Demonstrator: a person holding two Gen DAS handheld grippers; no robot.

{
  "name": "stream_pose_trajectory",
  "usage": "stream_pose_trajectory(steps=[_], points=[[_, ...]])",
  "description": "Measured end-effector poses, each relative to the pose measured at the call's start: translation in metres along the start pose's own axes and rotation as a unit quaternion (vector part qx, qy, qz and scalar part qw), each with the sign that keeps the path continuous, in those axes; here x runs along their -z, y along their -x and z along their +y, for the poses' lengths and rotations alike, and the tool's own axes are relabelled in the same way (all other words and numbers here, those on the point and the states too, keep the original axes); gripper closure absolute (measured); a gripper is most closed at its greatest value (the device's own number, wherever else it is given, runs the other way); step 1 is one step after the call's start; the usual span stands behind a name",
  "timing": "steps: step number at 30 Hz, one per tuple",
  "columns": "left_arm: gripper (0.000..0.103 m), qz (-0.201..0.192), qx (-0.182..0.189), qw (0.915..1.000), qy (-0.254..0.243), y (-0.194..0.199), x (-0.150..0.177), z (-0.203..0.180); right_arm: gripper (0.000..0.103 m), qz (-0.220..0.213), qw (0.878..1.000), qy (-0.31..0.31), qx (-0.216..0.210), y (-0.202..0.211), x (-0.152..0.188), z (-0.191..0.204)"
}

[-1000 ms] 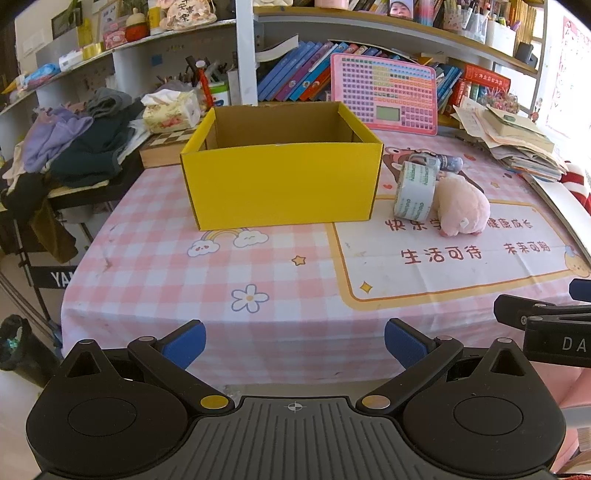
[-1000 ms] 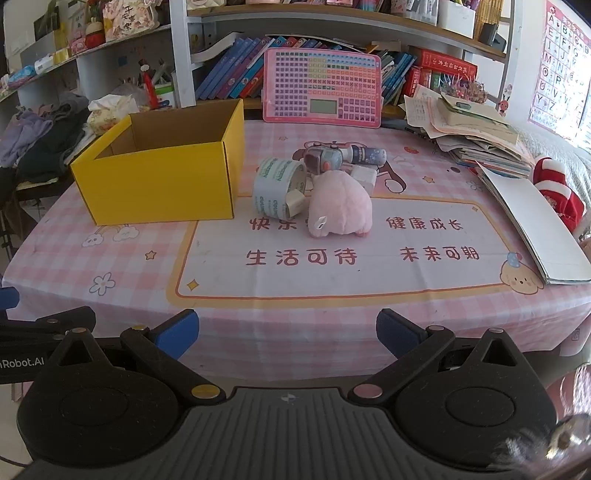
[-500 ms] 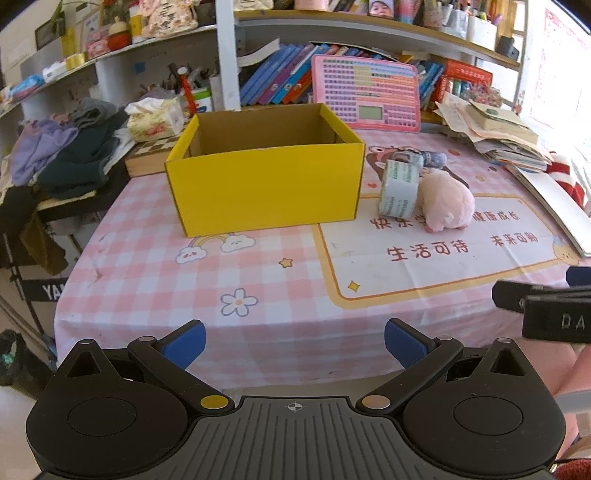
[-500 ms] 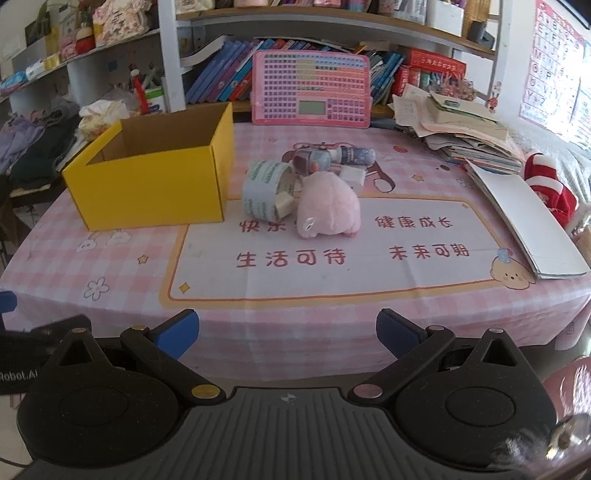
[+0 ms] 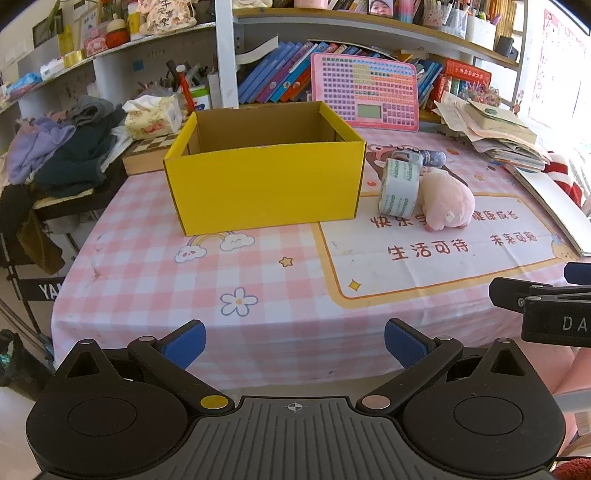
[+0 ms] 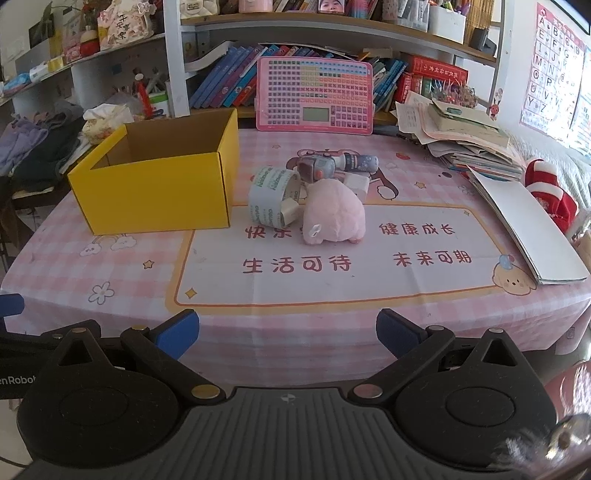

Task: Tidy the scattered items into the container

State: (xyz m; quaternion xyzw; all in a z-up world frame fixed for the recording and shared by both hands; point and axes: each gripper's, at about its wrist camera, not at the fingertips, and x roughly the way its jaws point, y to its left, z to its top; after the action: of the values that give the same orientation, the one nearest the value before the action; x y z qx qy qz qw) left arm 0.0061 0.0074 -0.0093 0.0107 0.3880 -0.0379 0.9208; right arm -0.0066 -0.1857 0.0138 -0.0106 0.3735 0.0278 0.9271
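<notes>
Both my grippers hang wide open and empty at the table's near edge.

Past the left gripper (image 5: 294, 343) and right gripper (image 6: 287, 334), the tablecloth (image 6: 332, 291) reads "生活可待 未来可期". Mid-table, a pink plush (image 6: 334, 214) touches a tape roll (image 6: 271, 195) just beside the yellow box (image 6: 159, 184); a small bottle (image 6: 356, 161) lies behind.

A lived-in home, likely a child's study or playroom. The counter (image 6: 332, 295) wears a pink checked cloth with cartoon flowers and rainbows. At the far side, shelves (image 6: 332, 22) hold rows of children's books (image 6: 225, 83), and a pink learning tablet (image 6: 314, 94) leans against them. An alphabet poster (image 6: 554, 66) hangs far right; clothes (image 5: 62, 155) pile up far left.
</notes>
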Motion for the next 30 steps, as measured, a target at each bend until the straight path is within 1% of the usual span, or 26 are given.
stream_pose_trajectory(steps=[7, 12, 26, 30], points=[[0.000, -0.008, 0.015, 0.9999, 0.002, -0.001, -0.003, 0.000, 0.000, -0.005, 1.000, 0.005, 0.003, 0.000, -0.003, 0.002], [0.000, -0.008, 0.016, 0.9998, 0.000, -0.005, -0.007, -0.003, 0.000, -0.003, 1.000, 0.004, 0.003, -0.004, -0.006, -0.001], [0.000, 0.009, 0.014, 0.9999, -0.004, -0.027, -0.018, -0.018, 0.001, 0.014, 1.000, 0.003, -0.009, -0.029, -0.016, -0.016], [0.000, 0.010, 0.022, 0.9997, 0.003, -0.036, -0.023, -0.021, 0.002, 0.017, 1.000, -0.001, -0.013, -0.039, -0.020, -0.024]])
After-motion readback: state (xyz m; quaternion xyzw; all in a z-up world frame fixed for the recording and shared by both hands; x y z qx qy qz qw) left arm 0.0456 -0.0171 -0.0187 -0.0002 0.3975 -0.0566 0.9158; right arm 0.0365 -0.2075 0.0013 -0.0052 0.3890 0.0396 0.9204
